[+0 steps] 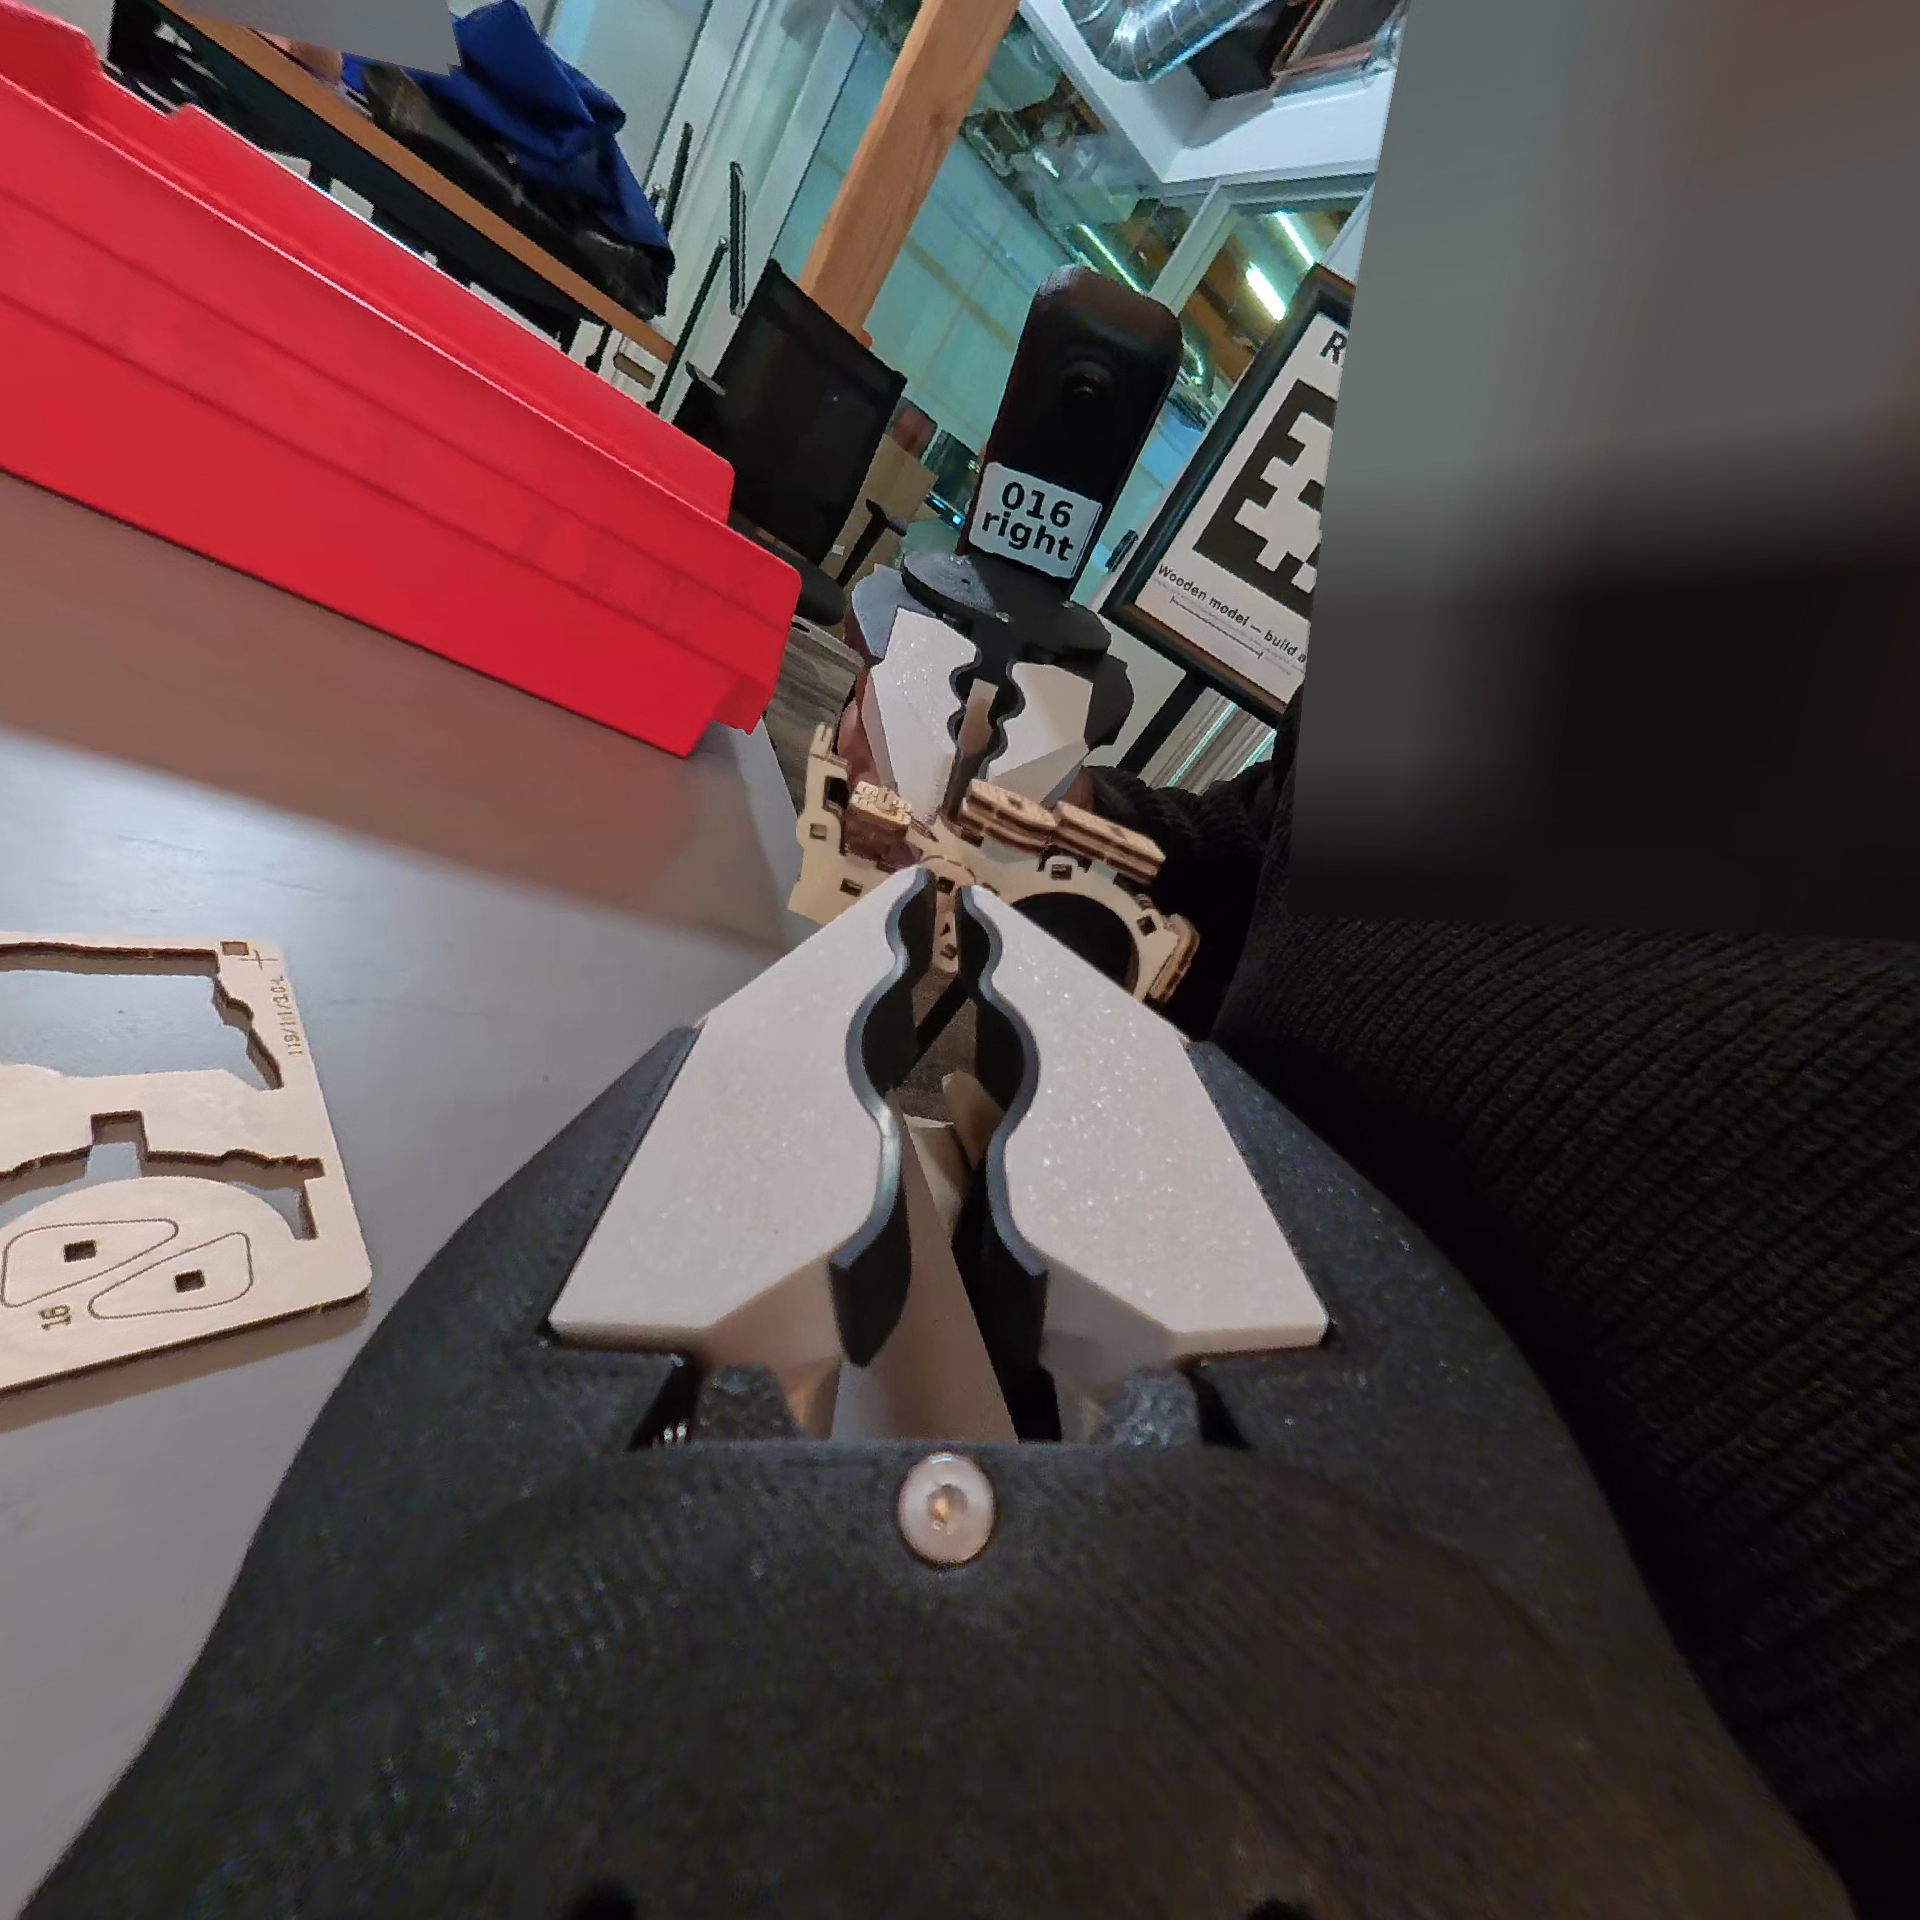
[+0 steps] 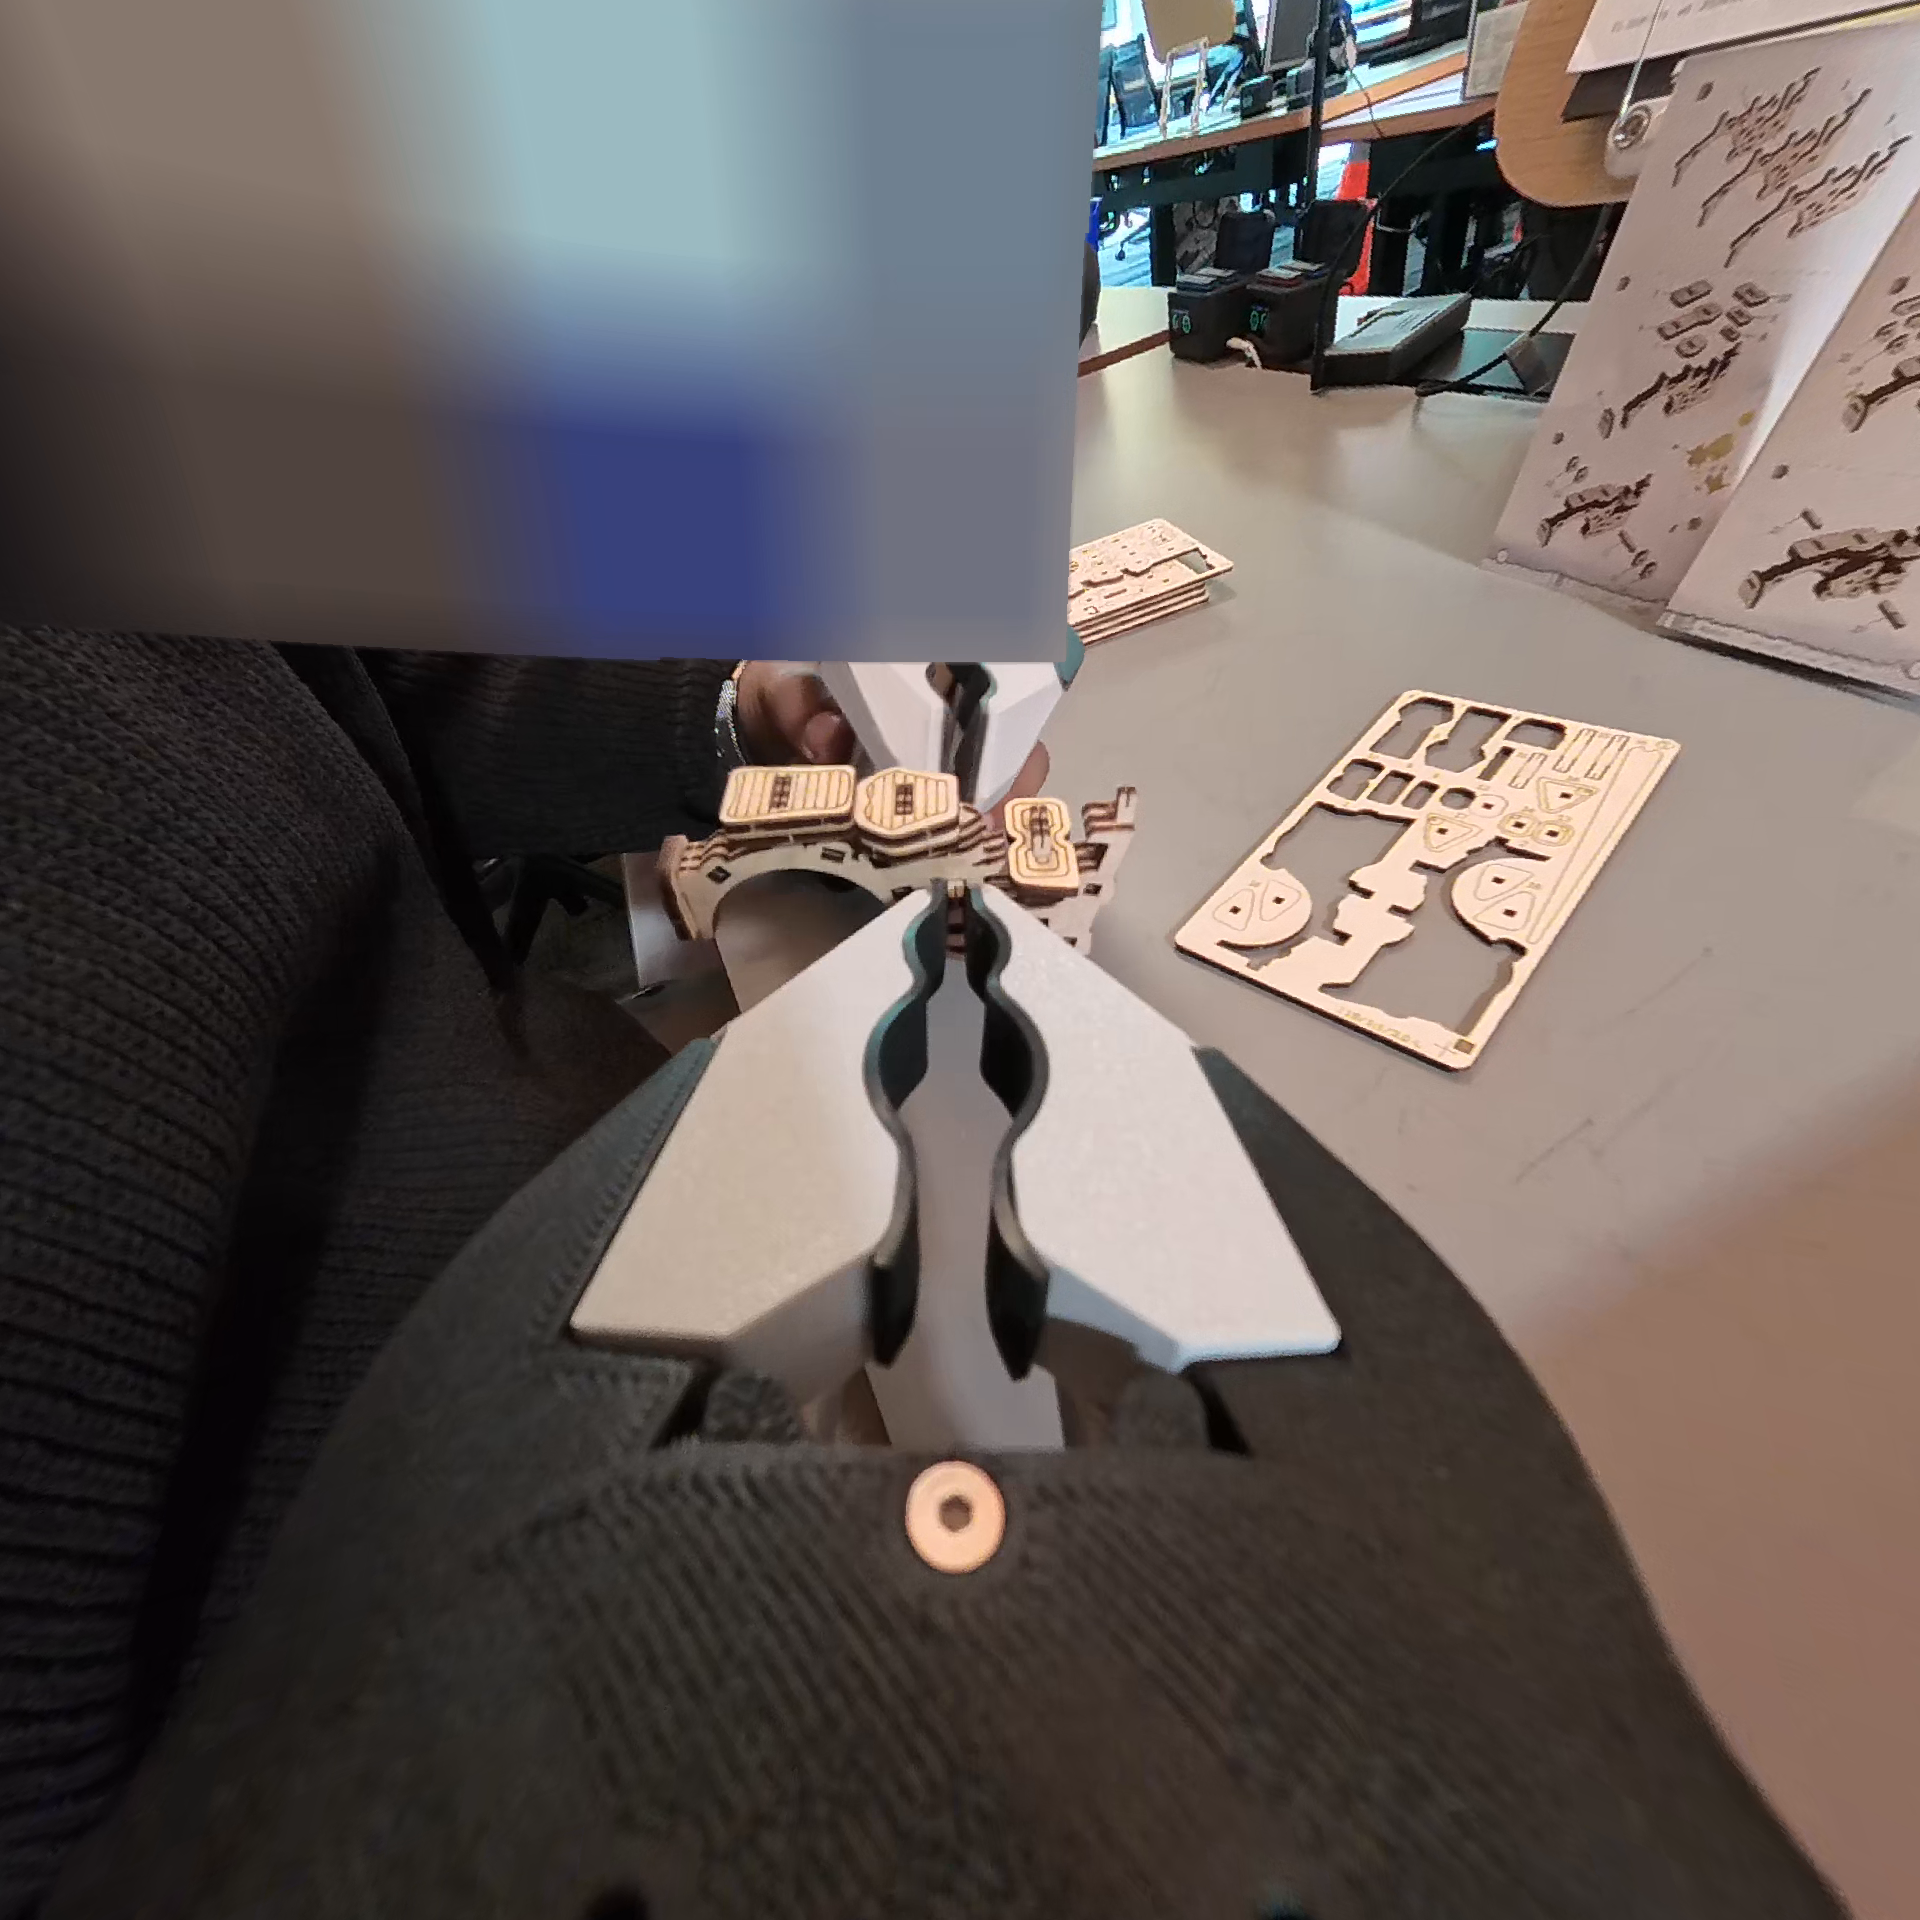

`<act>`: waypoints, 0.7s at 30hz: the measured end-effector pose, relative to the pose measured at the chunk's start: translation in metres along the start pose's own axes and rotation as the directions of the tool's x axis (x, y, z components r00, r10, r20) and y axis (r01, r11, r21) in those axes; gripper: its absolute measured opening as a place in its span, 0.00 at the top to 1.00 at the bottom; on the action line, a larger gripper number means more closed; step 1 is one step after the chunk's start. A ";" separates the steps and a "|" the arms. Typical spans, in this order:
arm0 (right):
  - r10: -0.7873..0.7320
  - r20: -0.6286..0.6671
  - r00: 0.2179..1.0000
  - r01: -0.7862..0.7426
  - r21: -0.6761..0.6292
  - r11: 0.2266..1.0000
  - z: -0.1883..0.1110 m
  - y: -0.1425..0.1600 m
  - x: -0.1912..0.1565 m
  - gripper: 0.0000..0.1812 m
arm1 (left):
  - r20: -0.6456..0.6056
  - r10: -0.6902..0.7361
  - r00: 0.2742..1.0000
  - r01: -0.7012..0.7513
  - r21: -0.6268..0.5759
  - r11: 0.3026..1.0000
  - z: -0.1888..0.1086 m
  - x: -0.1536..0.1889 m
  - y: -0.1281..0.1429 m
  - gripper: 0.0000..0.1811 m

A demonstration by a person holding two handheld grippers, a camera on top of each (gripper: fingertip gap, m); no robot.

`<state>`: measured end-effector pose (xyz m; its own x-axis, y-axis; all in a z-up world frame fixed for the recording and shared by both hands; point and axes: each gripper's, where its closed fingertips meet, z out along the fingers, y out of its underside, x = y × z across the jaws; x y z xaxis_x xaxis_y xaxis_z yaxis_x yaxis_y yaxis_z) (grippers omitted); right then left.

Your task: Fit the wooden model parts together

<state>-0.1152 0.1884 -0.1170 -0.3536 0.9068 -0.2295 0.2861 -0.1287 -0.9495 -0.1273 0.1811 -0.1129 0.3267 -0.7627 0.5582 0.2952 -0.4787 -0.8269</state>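
Writing shows in several places, none repeated here: a white label (image 1: 1024, 531) on the camera stem of the right hand-held gripper (image 1: 961, 774), a framed sign (image 1: 1252, 488) with a black-and-white square marker behind it, small engraved marks on the wooden part sheet (image 2: 1425, 873) lying on the grey worktop (image 2: 1299, 499), and printed instruction pages (image 2: 1704, 343) propped up beyond that sheet.

The wooden model (image 2: 899, 847), a half-built assembly with an arched cut-out and small engraved panels on top, is held in the air between the two tools, off the edge of the worktop and just short of the part sheet.

The left hand-held gripper (image 1: 943, 894) is nearly closed, its tips pinching a thin edge of the wooden model (image 1: 997, 862) from one side. The right hand-held gripper (image 2: 956, 902) is likewise almost shut, only a narrow slit between its tips, which clamp a thin tab on the near edge of the model. Each tool faces the other across the model.

A second stack of wooden sheets (image 2: 1143, 577) lies farther along the worktop than the part sheet. A red bin (image 1: 343, 405) sits on the worktop on the far side of the part sheet (image 1: 156, 1153) from the left tool. A dark knitted sleeve (image 2: 208, 1039) fills the side of the model away from the sheet.
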 end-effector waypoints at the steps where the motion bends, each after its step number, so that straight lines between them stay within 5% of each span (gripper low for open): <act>1: -0.001 -0.001 1.000 0.001 -0.001 1.000 0.000 0.000 0.000 0.99 | 0.002 0.000 1.000 0.000 0.007 1.000 -0.001 -0.001 -0.001 0.99; 21: -0.011 0.008 1.000 0.011 0.008 1.000 -0.001 -0.002 -0.002 0.99 | -0.022 -0.041 0.999 0.041 0.016 0.999 -0.002 0.001 -0.003 0.99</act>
<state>-0.1142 0.1872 -0.1144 -0.3641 0.9048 -0.2208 0.2755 -0.1218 -0.9536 -0.1294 0.1813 -0.1104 0.2944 -0.7520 0.5898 0.3231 -0.5025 -0.8019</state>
